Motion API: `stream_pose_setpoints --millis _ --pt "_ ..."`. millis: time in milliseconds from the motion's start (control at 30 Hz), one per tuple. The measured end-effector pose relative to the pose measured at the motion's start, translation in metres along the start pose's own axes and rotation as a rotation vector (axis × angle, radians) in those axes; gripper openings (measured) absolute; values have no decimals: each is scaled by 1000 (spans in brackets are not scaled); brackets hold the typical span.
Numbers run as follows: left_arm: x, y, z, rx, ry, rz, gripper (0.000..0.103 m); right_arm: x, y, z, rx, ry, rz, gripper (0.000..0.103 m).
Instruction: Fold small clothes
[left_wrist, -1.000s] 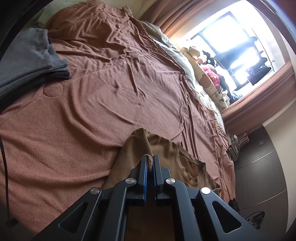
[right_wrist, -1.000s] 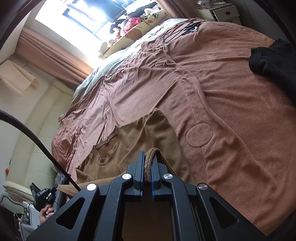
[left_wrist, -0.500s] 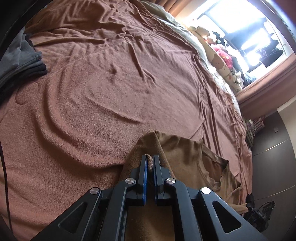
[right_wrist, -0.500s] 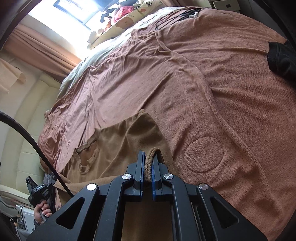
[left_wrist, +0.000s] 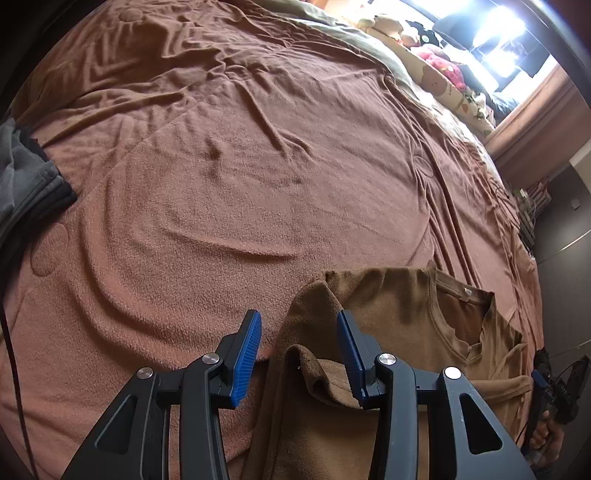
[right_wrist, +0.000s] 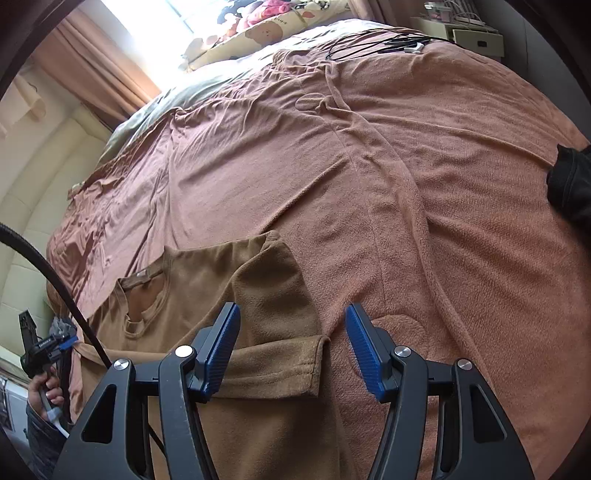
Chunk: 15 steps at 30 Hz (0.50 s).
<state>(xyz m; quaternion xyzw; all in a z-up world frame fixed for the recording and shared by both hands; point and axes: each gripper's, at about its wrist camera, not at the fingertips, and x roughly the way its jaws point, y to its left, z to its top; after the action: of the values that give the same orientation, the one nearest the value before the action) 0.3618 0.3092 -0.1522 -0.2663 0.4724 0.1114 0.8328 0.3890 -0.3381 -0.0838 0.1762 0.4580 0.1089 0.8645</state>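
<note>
Both sets of tongs have just been opening, and the folded edges of the tan fleece short-sleeved shirt (left_wrist: 399, 314) that they pinched a second ago now lie free on the rust-brown fleece blanket (left_wrist: 229, 192) covering the bed. In my left tongs (left_wrist: 299, 350) the shirt's left sleeve sits loose between the half-open blue pads, touching neither that I can see. My right tongs (right_wrist: 291, 350) stand a little wider over the hemmed bottom corner, which lies doubled up over the shirt's chest, just below its neckline.

Risk from here, as I judge it: the ribbed pads may snag the fleece as I lift away and drag the fold open. The left sleeve is puckered and could spring back off the shirt. The blanket under the shirt is wrinkled, so the fold may settle crooked.
</note>
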Motion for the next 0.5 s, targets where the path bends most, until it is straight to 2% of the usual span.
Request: stream_pose_setpoints --millis 300,500 --pt "35 -11 10 124 59 66 44 38 23 25 -114 95 -75 58" --pt "41 -10 15 165 39 28 43 63 28 35 -141 122 -83 58"
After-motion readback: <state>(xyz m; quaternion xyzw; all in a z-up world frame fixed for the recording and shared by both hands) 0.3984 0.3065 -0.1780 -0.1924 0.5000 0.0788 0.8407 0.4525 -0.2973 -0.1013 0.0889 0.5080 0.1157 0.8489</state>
